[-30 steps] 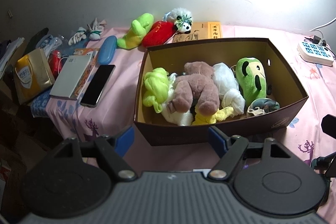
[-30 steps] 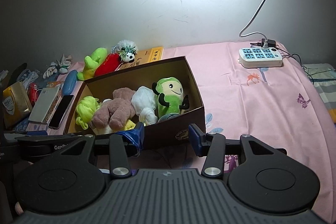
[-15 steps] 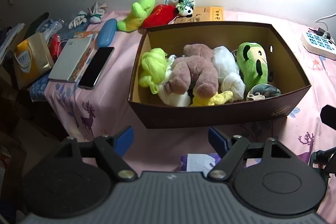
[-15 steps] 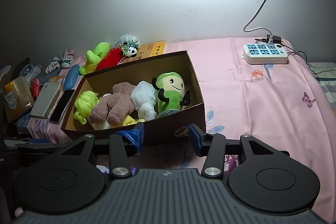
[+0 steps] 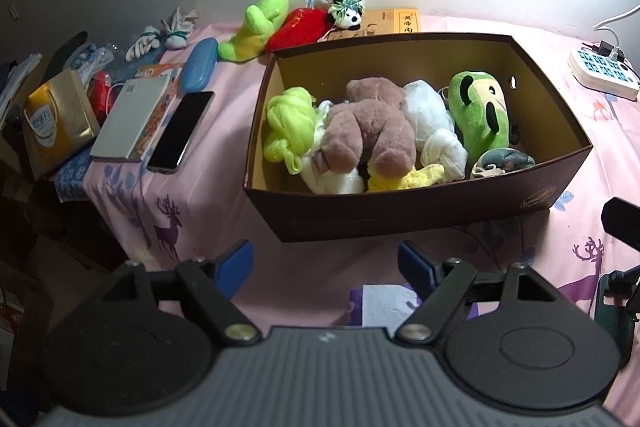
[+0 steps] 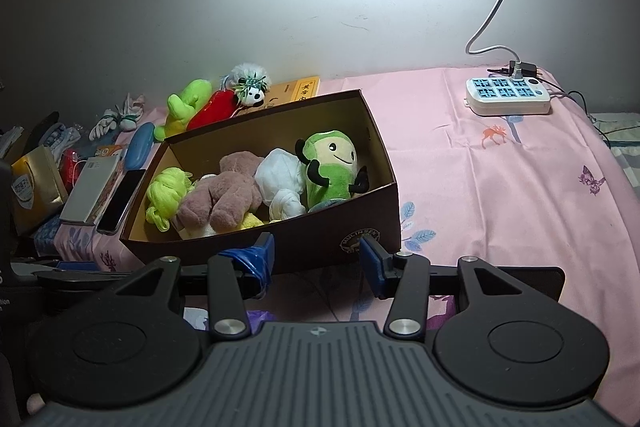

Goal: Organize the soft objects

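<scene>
Open brown cardboard box (image 5: 416, 223) on a pink printed bedsheet (image 6: 500, 187), directly ahead of both pairs of fingers. Inside, from the left wall to the right: a lime-green yarn bundle (image 5: 289, 126), a brown plush bear (image 5: 370, 131) lying on white and yellow soft pieces, a knotted white cloth (image 5: 430, 119), and a green plush figure (image 5: 480, 117) leaning on the right wall, with a small grey-blue item (image 5: 506, 161) at its foot.

Left gripper (image 5: 325, 261): blue-padded fingers set wide apart, having just been opening further, with nothing between them; the near wall of the box lies just beyond the tips. Right gripper (image 6: 316, 259): fingers parted to a middling gap, empty, tips just short of the box's near wall and its round printed emblem.

Beyond the far wall of the box: a lime-green plush (image 5: 256, 29), a red plush (image 5: 302, 27), a small panda-faced plush (image 5: 344, 9), and a yellow book (image 5: 394, 23). Left of the box: a blue case (image 5: 199, 69), a dark phone (image 5: 182, 131), a grey notebook (image 5: 130, 117) and a yellow packet (image 5: 54, 123). Far right: a white power strip (image 6: 508, 97) with plugged cables.
</scene>
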The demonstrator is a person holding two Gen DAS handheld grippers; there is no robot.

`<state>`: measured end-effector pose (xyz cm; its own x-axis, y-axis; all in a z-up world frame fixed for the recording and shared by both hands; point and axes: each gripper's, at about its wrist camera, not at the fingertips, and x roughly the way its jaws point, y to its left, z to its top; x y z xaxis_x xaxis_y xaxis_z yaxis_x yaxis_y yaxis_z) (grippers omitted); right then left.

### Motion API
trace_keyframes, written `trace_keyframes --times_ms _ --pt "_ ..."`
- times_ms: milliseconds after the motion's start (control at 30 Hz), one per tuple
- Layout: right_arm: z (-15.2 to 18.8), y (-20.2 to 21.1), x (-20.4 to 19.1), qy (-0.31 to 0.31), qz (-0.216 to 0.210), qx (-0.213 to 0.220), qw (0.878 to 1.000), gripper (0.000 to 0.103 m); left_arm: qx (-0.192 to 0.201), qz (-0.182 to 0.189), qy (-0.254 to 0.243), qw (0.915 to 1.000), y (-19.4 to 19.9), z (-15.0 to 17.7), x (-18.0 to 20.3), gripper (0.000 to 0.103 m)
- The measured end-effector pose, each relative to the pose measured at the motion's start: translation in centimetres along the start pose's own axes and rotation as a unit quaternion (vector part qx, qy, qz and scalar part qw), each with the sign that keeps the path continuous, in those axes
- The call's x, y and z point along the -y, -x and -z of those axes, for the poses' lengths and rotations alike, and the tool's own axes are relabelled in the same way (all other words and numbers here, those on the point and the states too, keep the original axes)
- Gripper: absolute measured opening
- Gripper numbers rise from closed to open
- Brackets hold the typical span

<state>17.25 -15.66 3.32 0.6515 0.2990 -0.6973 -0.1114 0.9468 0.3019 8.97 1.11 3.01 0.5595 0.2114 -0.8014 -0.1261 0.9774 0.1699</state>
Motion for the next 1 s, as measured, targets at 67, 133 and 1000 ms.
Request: trace_keyframes --times_ms 67,133,1000 --pt "0.0 0.0 0.0 -0.001 0.0 -0.001 1.0 0.031 0.0 -0.003 -0.004 1.0 0.0 0.1 0.1 0.084" --pt "0.1 0.0 -0.1 -0.001 0.0 -0.001 1.0 0.031 -0.001 -0.002 -0.005 1.0 -0.1 0.2 0.0 0.084" --pt "-0.5 0.6 0.2 -0.004 0.01 0.022 1.0 0.032 0.025 0.003 -0.003 0.9997 0.7 -1.3 -0.3 0.087"
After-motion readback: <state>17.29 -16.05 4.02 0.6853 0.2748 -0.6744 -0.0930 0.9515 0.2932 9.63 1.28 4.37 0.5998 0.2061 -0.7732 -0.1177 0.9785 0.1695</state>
